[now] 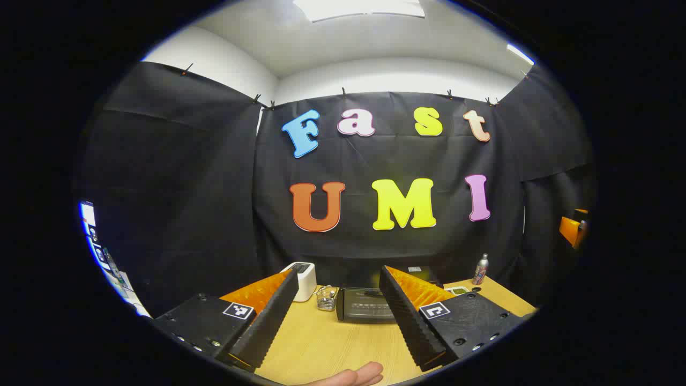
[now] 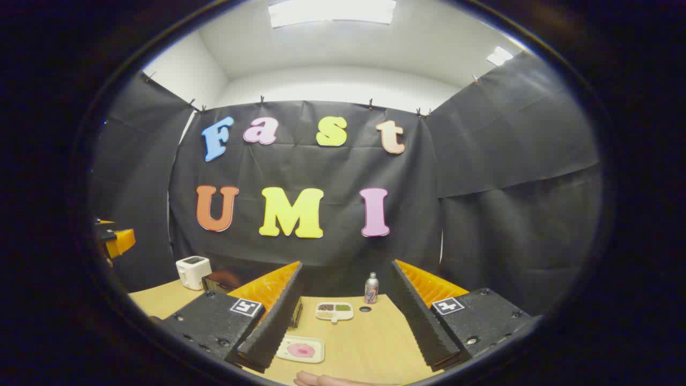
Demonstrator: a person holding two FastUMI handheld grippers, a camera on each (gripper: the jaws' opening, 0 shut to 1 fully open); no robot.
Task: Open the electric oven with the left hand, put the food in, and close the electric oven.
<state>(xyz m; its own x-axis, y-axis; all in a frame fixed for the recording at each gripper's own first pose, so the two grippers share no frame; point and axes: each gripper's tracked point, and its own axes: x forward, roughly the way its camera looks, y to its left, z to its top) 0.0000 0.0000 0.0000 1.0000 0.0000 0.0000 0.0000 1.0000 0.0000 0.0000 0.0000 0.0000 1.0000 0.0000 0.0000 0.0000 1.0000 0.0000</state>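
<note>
A black electric oven (image 1: 364,308) sits at the back of the wooden table (image 1: 332,343), its door closed. My left gripper (image 1: 343,321) is open well in front of it, held above the table with nothing between its fingers. In the right gripper view a pale tray with a pink food item (image 2: 301,349) lies on the table just ahead of the left finger. My right gripper (image 2: 348,327) is open and empty above the table. The oven (image 2: 220,281) peeks out behind the left finger, mostly hidden.
A white toaster (image 1: 303,279) and a small wire basket (image 1: 326,298) stand left of the oven. A metal bottle (image 1: 481,269) stands at the back right. A white divided dish (image 2: 334,311) sits mid-table. A person's hand (image 1: 353,375) shows at the bottom edge.
</note>
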